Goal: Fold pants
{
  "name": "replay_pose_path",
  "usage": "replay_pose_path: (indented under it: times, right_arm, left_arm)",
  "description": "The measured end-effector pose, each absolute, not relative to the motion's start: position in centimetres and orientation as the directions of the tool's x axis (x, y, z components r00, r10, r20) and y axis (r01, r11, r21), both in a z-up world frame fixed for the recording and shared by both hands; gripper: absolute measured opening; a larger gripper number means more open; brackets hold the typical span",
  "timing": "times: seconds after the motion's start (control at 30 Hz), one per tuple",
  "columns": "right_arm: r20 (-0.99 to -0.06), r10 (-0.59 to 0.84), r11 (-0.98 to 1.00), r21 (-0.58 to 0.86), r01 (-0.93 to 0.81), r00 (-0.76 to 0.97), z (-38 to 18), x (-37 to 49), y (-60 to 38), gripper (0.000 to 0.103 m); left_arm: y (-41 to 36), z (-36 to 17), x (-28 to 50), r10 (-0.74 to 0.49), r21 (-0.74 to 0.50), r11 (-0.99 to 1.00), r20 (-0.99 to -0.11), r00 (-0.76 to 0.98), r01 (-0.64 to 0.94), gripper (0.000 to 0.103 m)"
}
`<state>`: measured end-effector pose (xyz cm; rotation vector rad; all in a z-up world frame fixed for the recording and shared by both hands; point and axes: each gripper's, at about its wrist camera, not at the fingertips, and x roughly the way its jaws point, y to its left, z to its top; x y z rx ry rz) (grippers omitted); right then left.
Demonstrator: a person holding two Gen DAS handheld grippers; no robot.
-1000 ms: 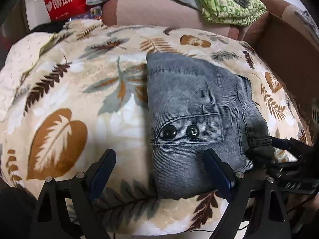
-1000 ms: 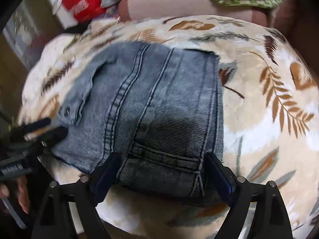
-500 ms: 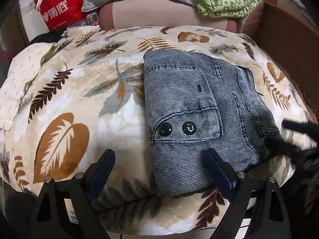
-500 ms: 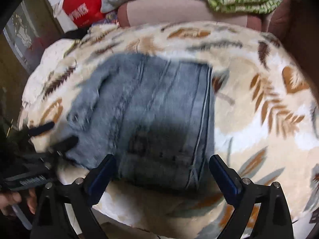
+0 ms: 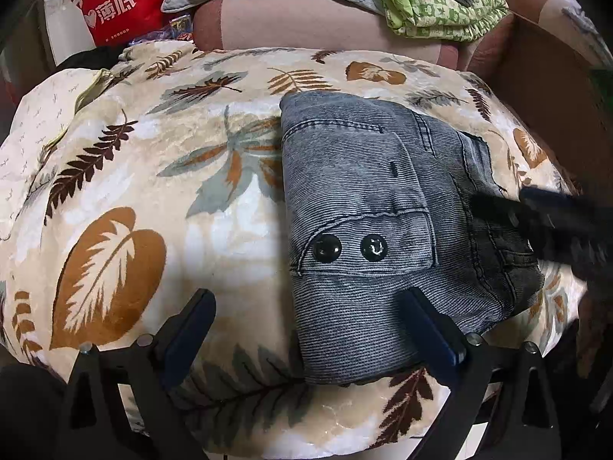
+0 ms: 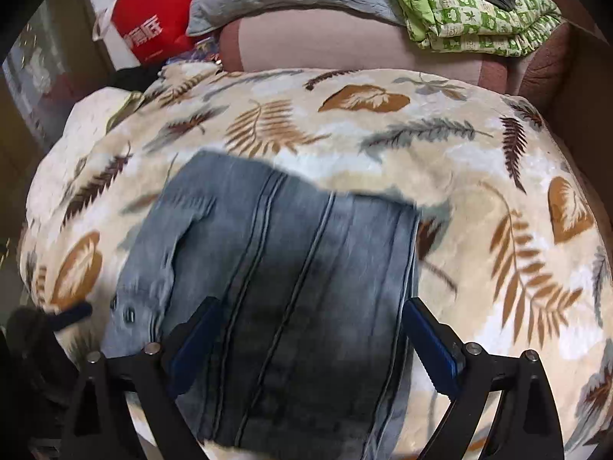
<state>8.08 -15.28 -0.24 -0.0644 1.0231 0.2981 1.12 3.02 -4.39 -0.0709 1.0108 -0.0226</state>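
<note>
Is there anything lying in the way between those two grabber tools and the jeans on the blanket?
Nothing visible. The folded jeans lie bare on the leaf-print blanket, with the open left gripper and open right gripper right over their near edge.

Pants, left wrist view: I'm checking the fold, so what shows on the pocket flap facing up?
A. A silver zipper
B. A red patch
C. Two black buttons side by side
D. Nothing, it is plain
C: the folded pants lie on the leaf-print blanket with two black buttons side by side on the flap.
</note>
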Motion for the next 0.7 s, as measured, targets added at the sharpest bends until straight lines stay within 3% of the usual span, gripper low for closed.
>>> replay_pose_path:
  times: [0.2,0.33,0.43,0.6,0.7]
  right_arm:
    - [-0.801,0.217,0.964,0.086,-0.25,0.558,1.3,4.4,-17.0,0.096]
    - [-0.868,0.121,0.95,-0.039,-0.309,0.481,-3.6,4.3,-15.6,0.097]
    - [-0.862,0.159,0.961,0.025,-0.274,0.481,-2.8,4.6,-16.5,0.099]
    - [-0.816,0.155,0.967,0.009,-0.255,0.556,-0.4,3.1,-17.5,0.099]
    - [-0.843,0.149,0.962,0.003,-0.273,0.517,-2.2,3.0,-17.4,0.099]
  left_arm:
    - [3.1,-4.5,1.3,-0.058,-0.079,0.997,-0.847,0.528,-0.017,0.1]
    - [3.2,-4.6,1.4,-0.063,-0.083,0.996,-0.854,0.516,-0.015,0.1]
    - [3.5,-4.1,1.1,-0.075,-0.099,0.995,-0.847,0.527,-0.018,0.099]
    - [4.2,-2.5,0.1,-0.05,-0.097,0.994,-0.812,0.582,-0.051,0.099]
    - [3.8,-4.0,0.6,-0.027,-0.059,0.997,-0.844,0.536,-0.042,0.099]
